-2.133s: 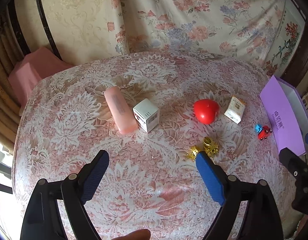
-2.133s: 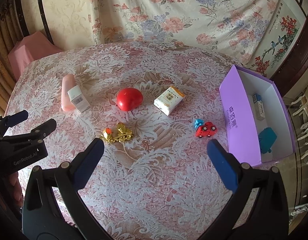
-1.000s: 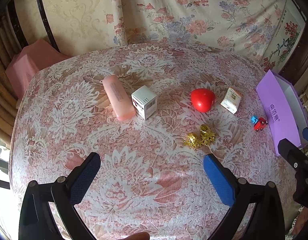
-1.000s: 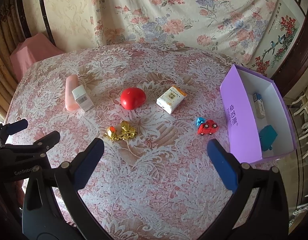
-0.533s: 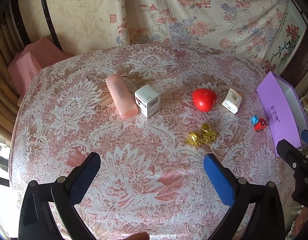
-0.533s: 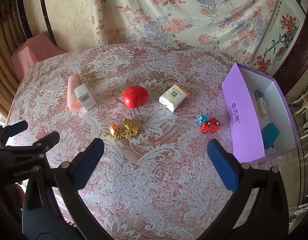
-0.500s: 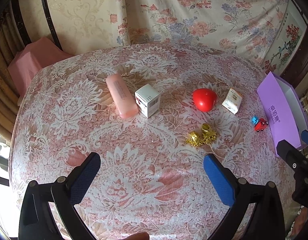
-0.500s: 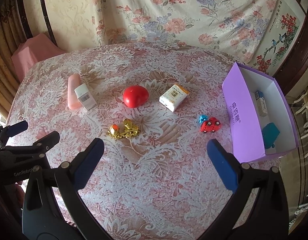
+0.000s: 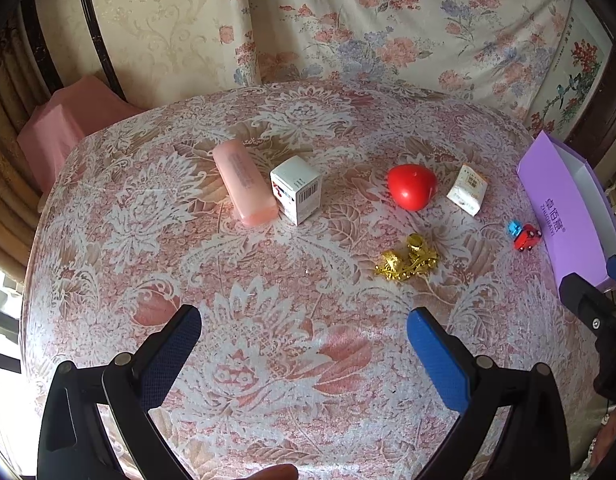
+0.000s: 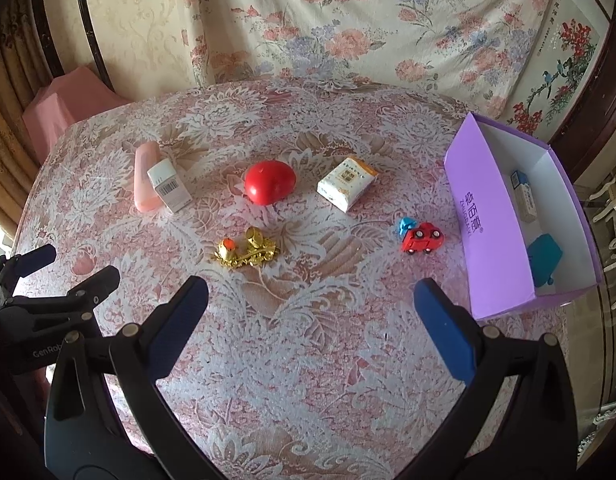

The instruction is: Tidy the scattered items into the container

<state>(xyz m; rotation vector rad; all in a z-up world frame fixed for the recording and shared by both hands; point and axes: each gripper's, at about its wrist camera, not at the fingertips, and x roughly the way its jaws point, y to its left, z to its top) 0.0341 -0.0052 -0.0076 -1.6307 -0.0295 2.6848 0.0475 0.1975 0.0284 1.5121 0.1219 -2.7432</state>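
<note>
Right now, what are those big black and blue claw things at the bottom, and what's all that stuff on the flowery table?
They are two grabbing tools that a person holds, one in each hand. Each carries a camera looking out between its jaws, so there are two pictures. The left gripper and right gripper are both open and hold nothing. On the tablecloth lie a pink tube touching a white box, a red heart, a small packet, a gold trinket and a red toy car. On the right sits a purple box with a few things already inside.
</note>
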